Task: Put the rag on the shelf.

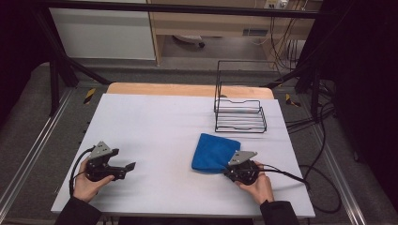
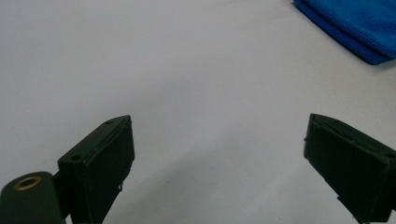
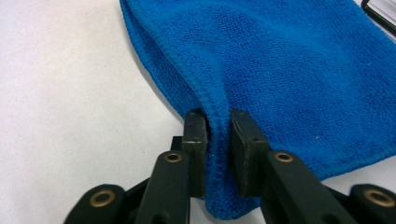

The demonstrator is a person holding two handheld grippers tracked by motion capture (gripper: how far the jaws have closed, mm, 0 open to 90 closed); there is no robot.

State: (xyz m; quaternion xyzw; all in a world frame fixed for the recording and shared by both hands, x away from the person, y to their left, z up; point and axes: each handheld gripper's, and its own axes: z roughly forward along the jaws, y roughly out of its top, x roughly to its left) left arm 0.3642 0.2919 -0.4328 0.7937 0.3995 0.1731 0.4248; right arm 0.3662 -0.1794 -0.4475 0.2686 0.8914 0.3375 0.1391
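1. Desk point(image 1: 155, 122): white top, with a strip of bare wood along its far edge.
2. Blue cloth point(image 1: 213, 153) lay folded flat on the desk at about 4 o'clock from the desk's centre, on the near right part of the top.
3. Wire rack point(image 1: 240, 114), black, stood at about 1 o'clock from centre, beyond the cloth and apart from it, its tall back frame upright on the far side.
4. Right tongs point(image 1: 233, 165) sat at the cloth's near right corner, held in the person's right hand point(image 1: 256, 183). In the right gripper view the jaws were clenched on a raised fold of the cloth's hemmed edge point(image 3: 217, 154), the fabric pinched up between the two pads; the remainder of the cloth spread out flat beyond the jaws.
5. Left tongs point(image 1: 126, 167) rested low over bare desk at about 8 o'clock from centre, held in the left hand point(image 1: 87, 183) and well apart from the cloth. In the left gripper view the jaws stood wide apart, released, with nothing between them; a corner of the cloth point(image 2: 355, 25) appeared at about 1 o'clock in that view.
6. A black cable trailed from each tool toward the near desk edge.
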